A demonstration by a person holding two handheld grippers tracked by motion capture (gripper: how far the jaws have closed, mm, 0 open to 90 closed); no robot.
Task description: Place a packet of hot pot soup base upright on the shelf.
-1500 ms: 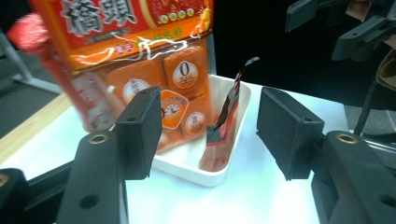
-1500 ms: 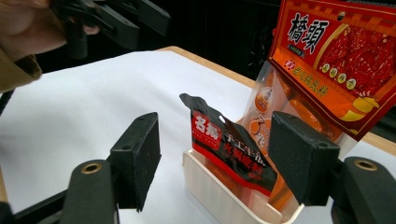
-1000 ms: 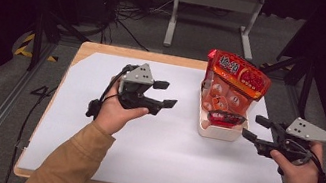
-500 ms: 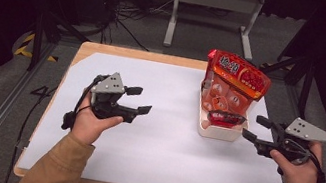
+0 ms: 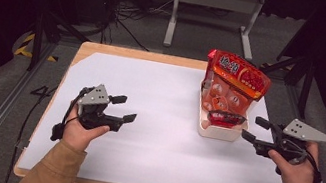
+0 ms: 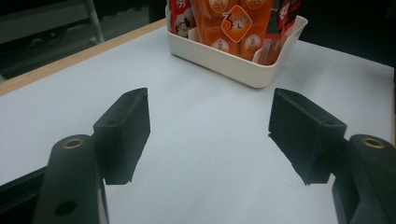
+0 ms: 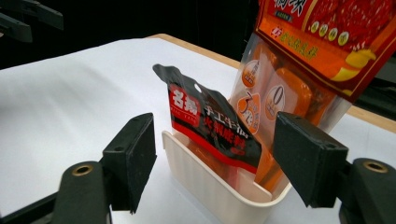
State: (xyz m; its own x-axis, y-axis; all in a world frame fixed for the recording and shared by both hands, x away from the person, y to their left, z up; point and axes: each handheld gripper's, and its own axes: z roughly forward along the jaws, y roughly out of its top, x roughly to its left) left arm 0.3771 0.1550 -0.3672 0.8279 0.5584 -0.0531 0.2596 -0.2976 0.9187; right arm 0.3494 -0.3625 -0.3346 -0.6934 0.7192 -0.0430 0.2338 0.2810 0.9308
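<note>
Snack-filled bin (image 5: 217,130) near table's right edge, right tool (image 5: 250,128) released beside it, left tool (image 5: 125,108) released well apart

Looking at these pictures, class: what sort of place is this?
Probably a lab or studio for recording: a white-covered table in a dark room, loose cables on the floor, and a metal stand behind.

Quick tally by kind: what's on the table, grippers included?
White bin: 1
Large orange-red snack bag, standing in the bin: 1
Small black-and-red packet, standing in the bin: 1
Handheld grippers, left gripper and right gripper, both with open jaws holding nothing: 2
Total: 5
</note>
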